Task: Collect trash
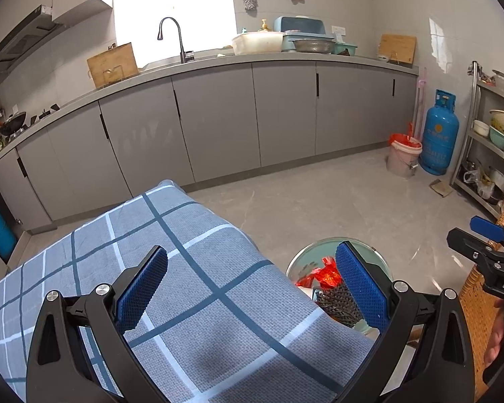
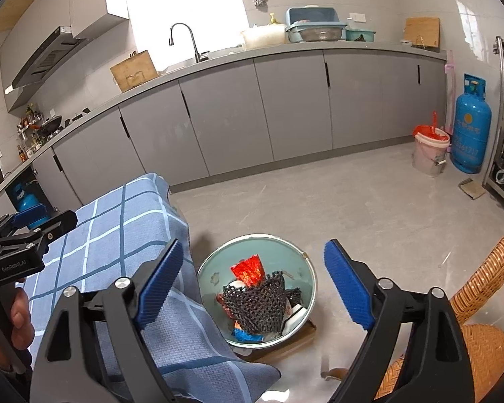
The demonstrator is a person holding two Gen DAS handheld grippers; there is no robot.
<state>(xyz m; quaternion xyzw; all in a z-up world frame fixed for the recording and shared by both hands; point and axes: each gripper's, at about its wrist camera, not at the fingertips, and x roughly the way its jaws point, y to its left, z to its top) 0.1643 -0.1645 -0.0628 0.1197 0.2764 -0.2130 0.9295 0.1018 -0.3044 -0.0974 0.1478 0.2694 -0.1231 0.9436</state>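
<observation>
My left tongs and right tongs both gape, holding nothing. Only the right view shows the whole bucket on the floor: black mesh, red wrapper inside (left handle reads "GenRobot.AI").

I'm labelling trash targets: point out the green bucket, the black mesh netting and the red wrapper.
green bucket (image 2: 218, 262): right wrist view, bare inner wall at left.
black mesh netting (image 2: 258, 302): right wrist view, middle of the mesh.
red wrapper (image 2: 248, 268): right wrist view, centre of the foil.
</observation>
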